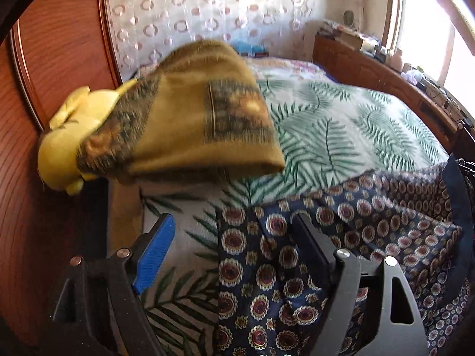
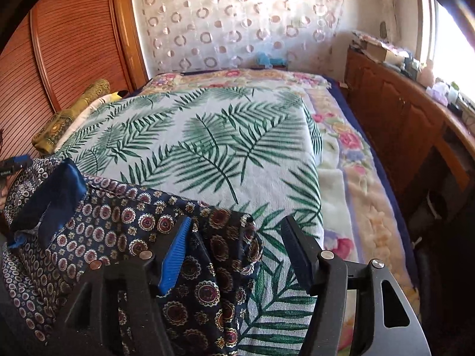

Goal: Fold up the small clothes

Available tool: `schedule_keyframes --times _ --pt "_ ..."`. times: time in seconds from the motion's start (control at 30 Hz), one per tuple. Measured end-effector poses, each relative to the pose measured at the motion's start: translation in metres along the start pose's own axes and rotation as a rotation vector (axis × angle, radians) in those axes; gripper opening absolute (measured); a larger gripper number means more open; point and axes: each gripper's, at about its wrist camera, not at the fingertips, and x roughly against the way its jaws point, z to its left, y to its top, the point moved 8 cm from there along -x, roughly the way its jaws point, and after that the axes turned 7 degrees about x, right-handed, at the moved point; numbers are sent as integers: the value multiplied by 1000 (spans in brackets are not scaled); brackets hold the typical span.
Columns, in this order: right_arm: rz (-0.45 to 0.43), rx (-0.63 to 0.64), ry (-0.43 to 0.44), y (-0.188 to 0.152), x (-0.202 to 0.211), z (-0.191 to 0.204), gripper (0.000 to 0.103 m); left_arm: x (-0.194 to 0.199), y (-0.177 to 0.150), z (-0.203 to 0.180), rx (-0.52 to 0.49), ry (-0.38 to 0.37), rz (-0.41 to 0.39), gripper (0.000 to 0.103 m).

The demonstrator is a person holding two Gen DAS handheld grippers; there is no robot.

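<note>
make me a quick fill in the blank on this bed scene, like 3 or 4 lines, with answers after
1. The navy patterned garment lies on a sheet printed with green ____ leaves.
2. Both the left gripper and the right gripper have their jaws ____.
3. The inner pad on one finger of the right gripper is coloured ____.
4. The folded blanket near the wooden wardrobe is mustard ____.

Answers: palm; open; blue; yellow

The left gripper (image 1: 234,255) hangs with jaws apart over a navy patterned garment (image 1: 297,267) on the leaf-print bed (image 1: 341,130); a mustard cloth (image 1: 193,124) lies beyond.
</note>
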Motion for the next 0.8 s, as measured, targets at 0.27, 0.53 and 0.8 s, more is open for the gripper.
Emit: schedule_keyframes --times 0.27,0.53,0.8 --pt "33 -5 28 -6 -4 5 65 -11 -17 -10 -20 -24 55 82" --pt "53 85 52 -8 -4 20 47 -5 -23 -24 -51 -63 55 64" --pt "39 113 143 -10 2 41 10 2 -28 -40 -93 -154 60 14"
